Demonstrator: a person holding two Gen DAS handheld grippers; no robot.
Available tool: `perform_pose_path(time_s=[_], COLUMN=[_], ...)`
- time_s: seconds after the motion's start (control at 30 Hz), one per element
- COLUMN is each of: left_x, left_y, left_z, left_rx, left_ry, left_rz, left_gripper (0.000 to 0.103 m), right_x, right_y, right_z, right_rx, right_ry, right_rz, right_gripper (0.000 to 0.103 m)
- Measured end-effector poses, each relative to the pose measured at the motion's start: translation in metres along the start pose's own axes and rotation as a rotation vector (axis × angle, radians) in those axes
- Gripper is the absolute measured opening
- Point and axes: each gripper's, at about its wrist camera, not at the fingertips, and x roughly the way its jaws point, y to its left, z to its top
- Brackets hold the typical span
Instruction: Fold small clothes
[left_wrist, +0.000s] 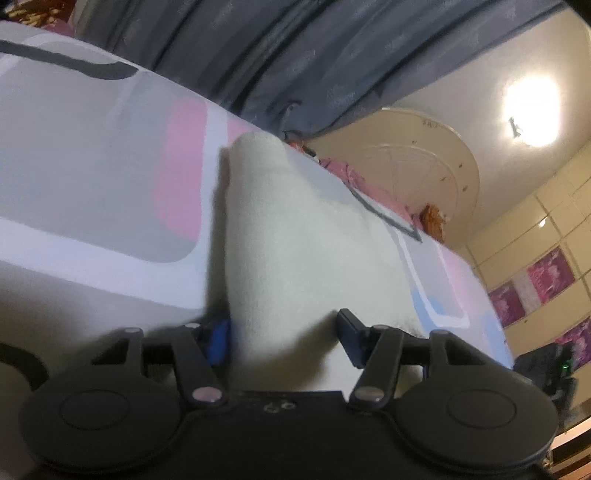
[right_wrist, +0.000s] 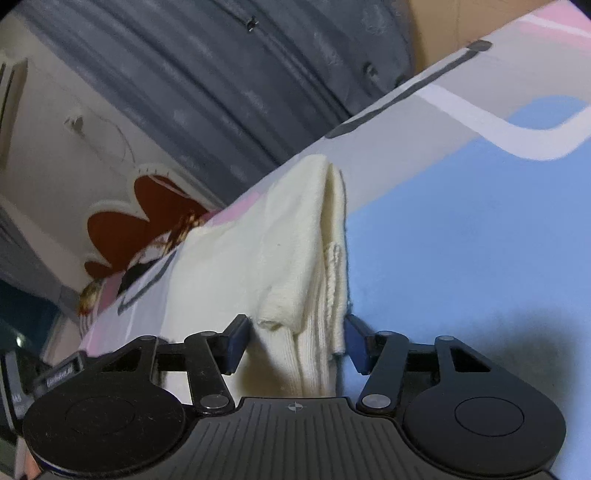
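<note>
**A:** Left wrist view — what's the claw doing?

**B:** Left gripper (left_wrist: 284, 334) has its jaws spread wide. The cream garment (left_wrist: 295, 236) runs between the two blue pads and away from the camera. The cloth fills the gap, but I see no pinch. Left pad is blurred, so contact there is unclear.

**A:** Where's the garment lying?

**B:** Flat on the bedsheet (left_wrist: 92, 177), the one with grey, pink and white blocks. Far end of the cloth is rounded, close to the grey curtain (left_wrist: 295, 55). Ceiling light (left_wrist: 532, 110) glares at the right.

**A:** Right side?

**B:** Right gripper (right_wrist: 295, 341) is also open — both pads stand apart with the garment's (right_wrist: 280, 251) near end between them. The ribbed knit edge hangs down into the gap. The right pad sits just beside the ribbing, the left pad a little off the cloth. Not clamped, as far as I can see.

**A:** Fold state?

**B:** Layers are stacked: a smooth top layer with ribbed layers showing under it on the right edge. It lies where the sheet's (right_wrist: 480, 240) blue patch meets pink and grey. Curtain (right_wrist: 221, 74) is behind; a red flower decal (right_wrist: 147, 214) is on the wall at left.
</note>
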Motion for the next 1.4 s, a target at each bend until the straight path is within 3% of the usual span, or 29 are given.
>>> perform_pose_path(time_s=[0.13,0.3,0.37,0.47,0.77,1.03,1.2,1.3,1.4], left_x=[0.007,0.008,0.003,-0.007,-0.053,-0.122,-0.168,-0.179,-0.17], left_y=[-0.015,-0.039,-0.05,-0.059,-0.067,-0.027,0.015,0.043,0.064], left_z=[0.0,-0.003,-0.004,-0.006,-0.008,-0.001,-0.01,-0.024,-0.035], left_rx=[0.075,0.239,0.292,0.335,0.442,0.459,0.423,0.386,0.372], left_ry=[0.009,0.002,-0.016,-0.035,-0.09,-0.153,-0.2,-0.18,-0.126], left_rz=[0.055,0.131,0.163,0.185,0.229,0.34,0.422,0.454,0.476], left_gripper=[0.064,0.042,0.033,0.029,0.028,0.028,0.028,0.029,0.043], right_x=[0.002,0.002,0.0,-0.004,-0.019,0.001,0.034,0.052,0.073], right_y=[0.01,0.022,0.035,0.051,0.096,0.175,0.219,0.233,0.228], right_z=[-0.001,-0.003,-0.007,-0.015,-0.036,-0.076,-0.107,-0.133,-0.154], right_rx=[-0.069,-0.125,-0.196,-0.274,-0.367,-0.474,-0.507,-0.519,-0.495], right_ry=[0.014,0.016,0.003,-0.026,-0.08,-0.082,-0.037,0.001,0.057], right_rz=[-0.057,-0.085,-0.125,-0.175,-0.177,-0.09,-0.001,0.043,0.013], right_gripper=[0.053,0.032,0.03,0.028,0.027,0.027,0.027,0.027,0.027])
